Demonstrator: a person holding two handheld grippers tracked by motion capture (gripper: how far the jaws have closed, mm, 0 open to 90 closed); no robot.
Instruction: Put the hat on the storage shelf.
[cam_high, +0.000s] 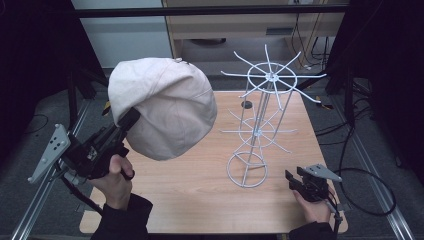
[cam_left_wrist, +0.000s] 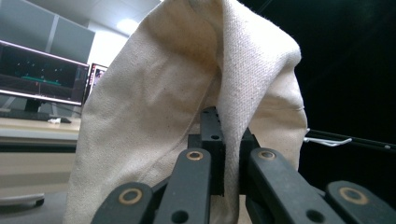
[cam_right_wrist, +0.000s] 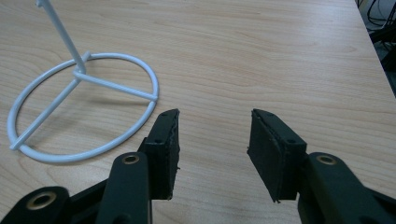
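the wooden table (cam_high: 200, 200) carries a white wire rack (cam_high: 260, 125), a tiered stand whose ring base (cam_right_wrist: 84, 107) rests right of centre and whose upper spokes (cam_high: 272, 77) radiate level from a central mast. a pale canvas cap (cam_high: 165, 107) is held aloft over the left half of the table, to the left of the rack and at about the height of its upper spokes, apart from them. the cap's fabric (cam_left_wrist: 187, 93) is seen draped over and clamped between the closed jaws of the left gripper (cam_high: 131, 117), which points up and toward the rack. the rack thus lies to the right of and beyond the held cap, and the left hand is judged the nearer one for hanging it on a spoke. the right gripper (cam_right_wrist: 212, 149) is rested low near the table's right front corner, just right of the ring base, its jaws parted and holding nothing.
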